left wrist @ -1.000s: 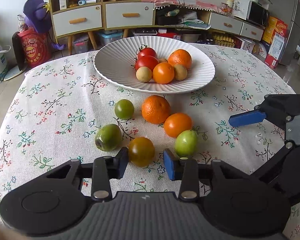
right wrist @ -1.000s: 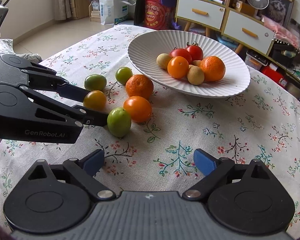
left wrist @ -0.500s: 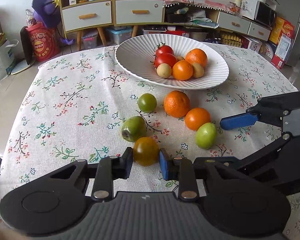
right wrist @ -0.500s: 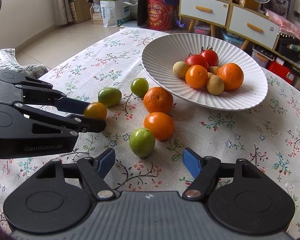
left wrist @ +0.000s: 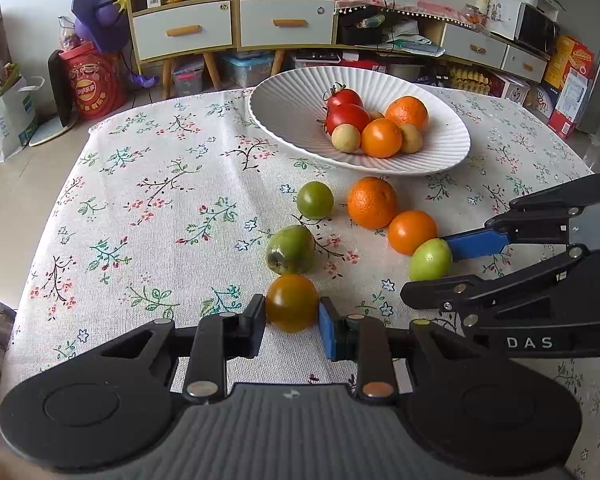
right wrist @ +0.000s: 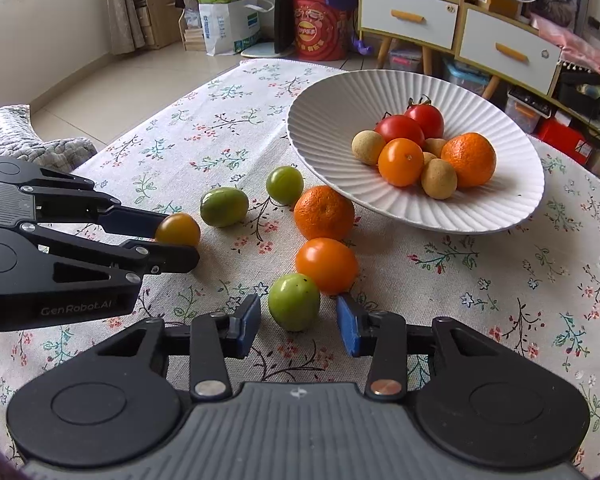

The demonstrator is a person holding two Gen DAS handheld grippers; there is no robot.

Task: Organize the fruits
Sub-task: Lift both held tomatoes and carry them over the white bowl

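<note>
Left gripper (left wrist: 292, 322): clamped on the amber tomato (left wrist: 292, 302), both pads pressed to its sides, low over the cloth (left wrist: 148, 208) near the table's near edge.
Right gripper (right wrist: 298, 325): jaws had just been closing around the pale green fruit (right wrist: 294, 301); in the right wrist view a thin gap showed on each side, pads not yet pressing.
Pale green fruit: on the cloth, touching the smooth orange fruit (right wrist: 326, 265) just behind it.
Blotched green fruit (left wrist: 290, 249): just beyond the amber tomato, lying on its side, a dark patch at one end.
Smooth orange fruit: between the pale green fruit and the mandarin (left wrist: 372, 202), touching both or nearly.
Round green tomato (left wrist: 315, 199): left of the mandarin, apart from it.
Mandarin: just before the plate's near rim.
Plate (left wrist: 292, 108): white, ribbed, toward the table's far edge; held two red tomatoes (left wrist: 346, 114), an orange tomato (left wrist: 381, 137), a second mandarin (left wrist: 407, 113) and several small tan fruits (left wrist: 345, 137), all bunched together.
Cabinet (left wrist: 232, 28): beyond the table, on the floor, with clutter around it.
</note>
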